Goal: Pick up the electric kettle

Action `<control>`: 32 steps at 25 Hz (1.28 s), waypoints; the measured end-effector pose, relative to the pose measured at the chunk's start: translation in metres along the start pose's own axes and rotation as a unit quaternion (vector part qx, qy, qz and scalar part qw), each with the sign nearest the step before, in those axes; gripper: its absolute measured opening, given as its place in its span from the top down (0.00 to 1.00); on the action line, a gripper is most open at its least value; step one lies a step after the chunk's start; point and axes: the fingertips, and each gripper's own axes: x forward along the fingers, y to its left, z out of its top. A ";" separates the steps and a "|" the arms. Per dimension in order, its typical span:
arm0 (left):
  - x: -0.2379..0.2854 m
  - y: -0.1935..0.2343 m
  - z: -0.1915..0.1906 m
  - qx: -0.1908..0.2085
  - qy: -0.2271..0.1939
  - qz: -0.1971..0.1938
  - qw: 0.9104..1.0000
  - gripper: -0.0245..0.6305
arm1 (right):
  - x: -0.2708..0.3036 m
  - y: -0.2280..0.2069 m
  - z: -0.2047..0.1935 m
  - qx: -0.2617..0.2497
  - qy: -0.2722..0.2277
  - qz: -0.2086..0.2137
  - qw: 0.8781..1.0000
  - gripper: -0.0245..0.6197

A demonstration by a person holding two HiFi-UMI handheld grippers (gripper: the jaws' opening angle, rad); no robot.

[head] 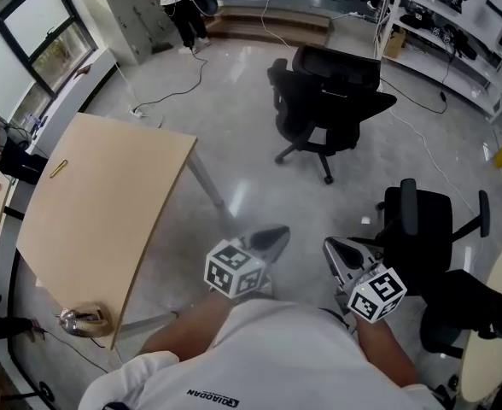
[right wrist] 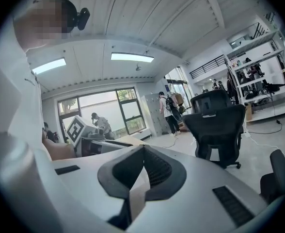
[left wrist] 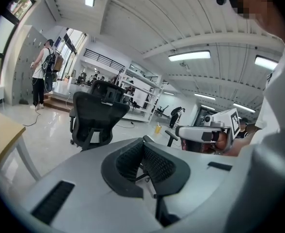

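— Head view: any electric kettle near the jaws?
— None that I can see, in any view, so no telling which hand is nearer. The left gripper (head: pixel 271 237) and right gripper (head: pixel 333 249), bottom centre, have jaws pressed together, holding nothing.
— What's around?
— At left, a pale wooden table (head: pixel 106 203); top centre, a black mesh office chair (head: pixel 328 101).

The top edge of the head view cuts off the upper part of a standing person (head: pixel 181 7). Its right edge cuts through the round pale tabletop (head: pixel 499 314) and the shelving (head: pixel 456 24). At the near corner of the wooden table (head: pixel 106 195) lies a small shiny thing (head: pixel 82 320), too blurred to name. The left gripper (head: pixel 272 237) is smeared at its tips, and its handle is hidden behind the wearer's forearm (head: pixel 187 325).
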 end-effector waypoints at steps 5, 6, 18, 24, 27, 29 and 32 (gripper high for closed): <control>-0.004 -0.041 -0.015 -0.007 -0.012 0.015 1.000 0.97 | -0.038 0.013 -0.016 -0.002 0.015 0.022 1.000 0.95; -0.006 -0.048 -0.020 -0.008 -0.013 0.019 1.000 0.97 | -0.044 0.016 -0.019 -0.004 0.017 0.028 0.999 0.95; -0.066 -0.104 -0.089 -0.042 -0.048 0.122 0.991 0.97 | -0.094 0.070 -0.073 0.000 0.044 0.125 0.991 0.95; -0.118 -0.114 -0.123 -0.065 -0.051 0.197 0.977 0.97 | -0.082 0.114 -0.093 0.007 0.057 0.202 0.978 0.95; -0.152 -0.114 -0.131 -0.078 -0.062 0.240 0.966 0.97 | -0.072 0.144 -0.097 0.005 0.065 0.244 0.968 0.95; -0.174 -0.117 -0.135 -0.085 -0.070 0.268 0.957 0.97 | -0.065 0.164 -0.098 0.000 0.070 0.274 0.959 0.95; -0.205 -0.120 -0.145 -0.095 -0.077 0.303 0.945 0.97 | -0.055 0.196 -0.100 -0.007 0.076 0.314 0.946 0.95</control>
